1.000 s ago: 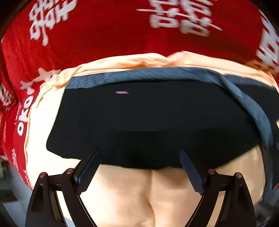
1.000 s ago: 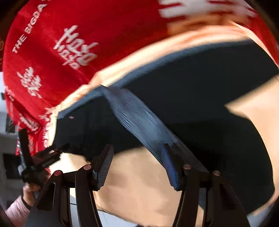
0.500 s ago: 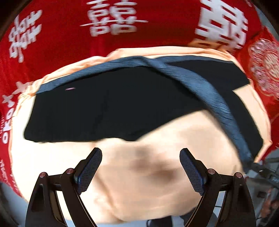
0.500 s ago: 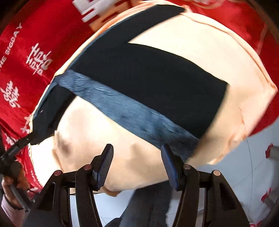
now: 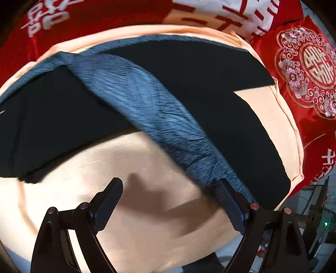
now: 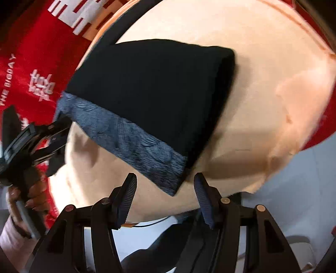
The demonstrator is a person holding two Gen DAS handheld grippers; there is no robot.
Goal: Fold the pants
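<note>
The black pants [image 5: 199, 84] with a grey-blue waistband [image 5: 151, 117] lie folded on a peach cloth [image 5: 147, 189]. My left gripper [image 5: 170, 201] is open and empty, its right finger [image 5: 229, 205] close to the waistband's near end. In the right wrist view the pants [image 6: 151, 92] form a compact fold with the waistband [image 6: 130, 142] along the near edge. My right gripper [image 6: 166, 195] is open and empty, just in front of the waistband's corner. The left gripper [image 6: 31, 142] shows at the left of that view, held by a hand.
A red cloth with white characters [image 5: 84, 19] lies under the peach cloth. A red embroidered cushion [image 5: 304, 69] sits at the right. The peach cloth's near edge [image 6: 241, 189] drops to a pale floor [image 6: 304, 189].
Both grippers have pulled back toward the near edge and swung right. The pants now show as a narrower fold with the waistband across the front.
</note>
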